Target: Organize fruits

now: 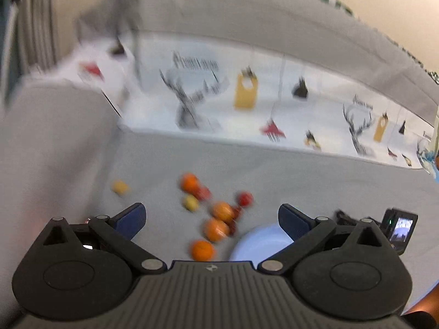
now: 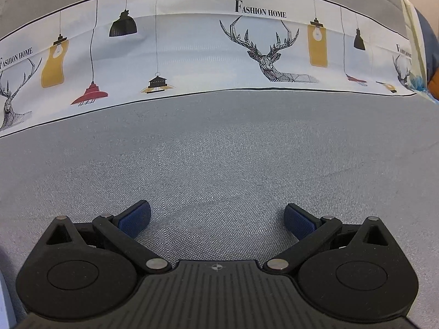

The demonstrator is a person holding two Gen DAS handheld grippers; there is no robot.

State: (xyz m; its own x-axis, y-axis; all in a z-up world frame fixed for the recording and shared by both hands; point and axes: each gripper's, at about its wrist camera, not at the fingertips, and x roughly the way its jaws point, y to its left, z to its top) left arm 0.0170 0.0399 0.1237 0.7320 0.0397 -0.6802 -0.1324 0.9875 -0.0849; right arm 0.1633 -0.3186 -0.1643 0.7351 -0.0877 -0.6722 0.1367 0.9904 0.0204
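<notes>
Fingers (image 1: 131, 216) of both hands' tools gape, holding nothing — fruits (image 1: 216, 213) blurred, bowl (image 1: 260, 244) half-hidden.

A grey cloth (image 2: 219, 164) covers the surface. Behind it runs a white band (image 2: 192, 54) printed with deer heads, hanging lamps and the words "FASHION HOME". A small black camera (image 1: 400, 230) with a lit screen stands at the right.
</notes>
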